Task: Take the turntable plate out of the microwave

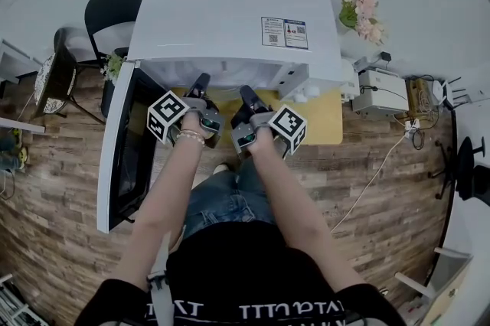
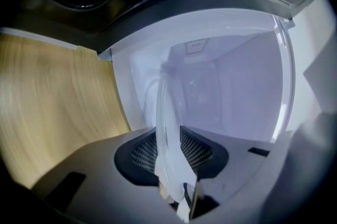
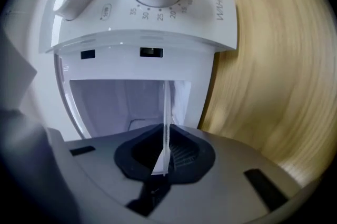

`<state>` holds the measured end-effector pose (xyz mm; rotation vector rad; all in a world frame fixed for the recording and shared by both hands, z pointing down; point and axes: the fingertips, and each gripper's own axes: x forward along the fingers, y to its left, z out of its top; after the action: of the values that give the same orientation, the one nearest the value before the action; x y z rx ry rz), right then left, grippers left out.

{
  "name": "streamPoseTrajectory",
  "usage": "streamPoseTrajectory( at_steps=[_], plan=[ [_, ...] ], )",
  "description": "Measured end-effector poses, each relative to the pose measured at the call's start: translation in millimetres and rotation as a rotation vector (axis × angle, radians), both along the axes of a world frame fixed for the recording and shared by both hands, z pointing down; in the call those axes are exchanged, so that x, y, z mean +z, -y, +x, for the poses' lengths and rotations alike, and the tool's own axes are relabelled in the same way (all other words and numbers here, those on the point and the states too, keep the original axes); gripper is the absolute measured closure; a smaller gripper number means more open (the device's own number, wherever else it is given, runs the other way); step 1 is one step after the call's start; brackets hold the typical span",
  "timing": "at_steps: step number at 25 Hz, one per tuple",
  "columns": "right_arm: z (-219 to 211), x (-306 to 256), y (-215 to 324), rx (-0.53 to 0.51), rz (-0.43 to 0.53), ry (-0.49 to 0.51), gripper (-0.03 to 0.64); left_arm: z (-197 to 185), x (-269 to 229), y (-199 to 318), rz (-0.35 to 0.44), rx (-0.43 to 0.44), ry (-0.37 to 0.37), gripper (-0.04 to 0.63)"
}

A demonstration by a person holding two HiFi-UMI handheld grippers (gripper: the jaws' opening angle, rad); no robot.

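The turntable plate (image 3: 166, 112) lies level, running from both tools into the microwave's (image 1: 230, 18) open mouth. The right tool (image 1: 246, 93) pinches its near rim. The left tool (image 1: 202, 81) sits beside it, jaws slightly apart around the rim, so pulling the plate out probably depends on the right.

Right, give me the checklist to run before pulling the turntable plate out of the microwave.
1. The microwave door is swung wide open: ok.
2. The right gripper is shut on the rim of the turntable plate: ok.
3. The left gripper is pressing on the plate: cannot tell; the rim stands between its jaws.
4. Both grippers are at the mouth of the cavity: ok.
5. The plate is clear of the cavity: cannot tell; in the head view the grippers hide it.
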<state>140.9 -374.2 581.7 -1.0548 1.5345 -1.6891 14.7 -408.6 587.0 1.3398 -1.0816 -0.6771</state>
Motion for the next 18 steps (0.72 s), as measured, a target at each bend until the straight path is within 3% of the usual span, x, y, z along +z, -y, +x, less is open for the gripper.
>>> streamPoseTrajectory(
  at_steps=[8, 14, 18],
  plan=[
    [1, -4, -32, -0.081, 0.009, -0.002, 0.577, -3, 7, -2, -0.010, -0.050, 0.012, 0.520],
    [3, -1, -36, -0.088, -0.004, 0.003, 0.576, -2, -1, -7, 0.085, -0.051, -0.103, 0.560],
    [3, -5, -36, -0.108, 0.023, -0.068, 0.563, -2, -7, -13, 0.100, -0.052, -0.142, 0.565]
  ],
)
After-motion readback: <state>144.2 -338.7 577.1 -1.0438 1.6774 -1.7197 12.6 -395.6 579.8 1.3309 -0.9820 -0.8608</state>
